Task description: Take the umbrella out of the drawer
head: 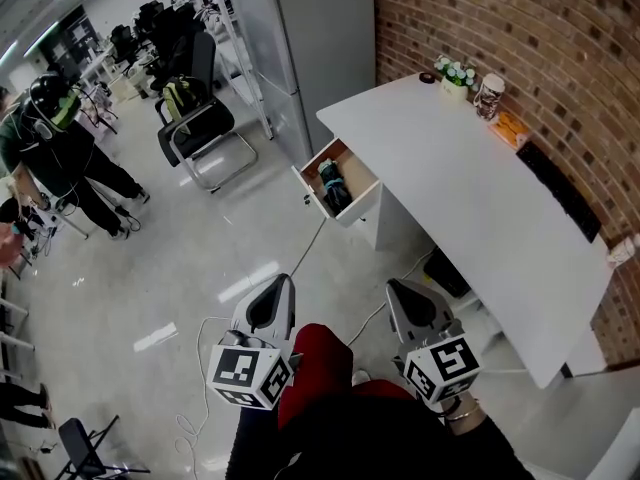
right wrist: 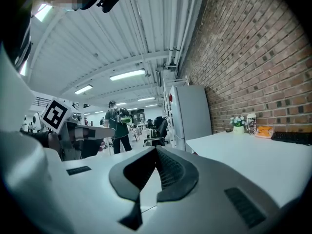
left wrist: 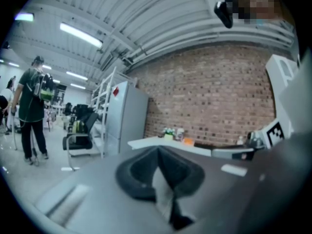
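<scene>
**Head view:** drawer (head: pixel 360 175) stands open under white desk (head: pixel 470 188). Umbrella (head: pixel 333 184) lies inside it, dark w/ blue. Left gripper (head: pixel 284 284) and right gripper (head: pixel 396 288) sit low in frame, well apart from drawer.

**Left gripper view:** jaws pressed together, nothing betw. them. Desk far ahead.

**Right gripper view:** jaws also closed, empty. Desk top off to the right.

**Step (judged):** approach, reach not yet begun.

**Next calls for:** closing in on drawer, spreading one gripper's jaws, then lowering over umbrella.
</scene>
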### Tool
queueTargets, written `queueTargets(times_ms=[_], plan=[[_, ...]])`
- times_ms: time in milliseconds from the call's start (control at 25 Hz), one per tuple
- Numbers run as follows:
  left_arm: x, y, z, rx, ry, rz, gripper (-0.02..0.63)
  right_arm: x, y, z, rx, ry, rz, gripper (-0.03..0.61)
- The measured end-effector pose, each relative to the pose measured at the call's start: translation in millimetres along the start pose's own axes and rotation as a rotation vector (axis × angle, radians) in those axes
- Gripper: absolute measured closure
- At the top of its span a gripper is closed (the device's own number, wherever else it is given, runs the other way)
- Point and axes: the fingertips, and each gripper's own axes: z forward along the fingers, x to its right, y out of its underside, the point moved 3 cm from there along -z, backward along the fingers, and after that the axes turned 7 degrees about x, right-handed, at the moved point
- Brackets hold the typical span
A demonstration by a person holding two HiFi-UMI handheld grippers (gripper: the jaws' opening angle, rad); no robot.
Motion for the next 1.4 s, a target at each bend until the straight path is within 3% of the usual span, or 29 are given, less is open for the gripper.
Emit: queueTargets(times_ms=[160, 600, 1400], plan=[[-4.1, 0.3, 8.0, 0.042, 0.028, -0.053, 0.611, 1.6, 2.2, 11.2, -0.008, -0.006, -0.011, 0.577], [-45.5, 18.2, 64.4, -0.012, 0.056, -0.069, 0.611, 18.4, 9.2, 73.3, -0.051, 0.005, -0.024, 0.577], [-198.4, 47.9, 198.4, -0.148, 0.103, -0.118, 0.609, 26.7, 29.5, 280.9, -0.167, 0.035, 0.001, 0.577]])
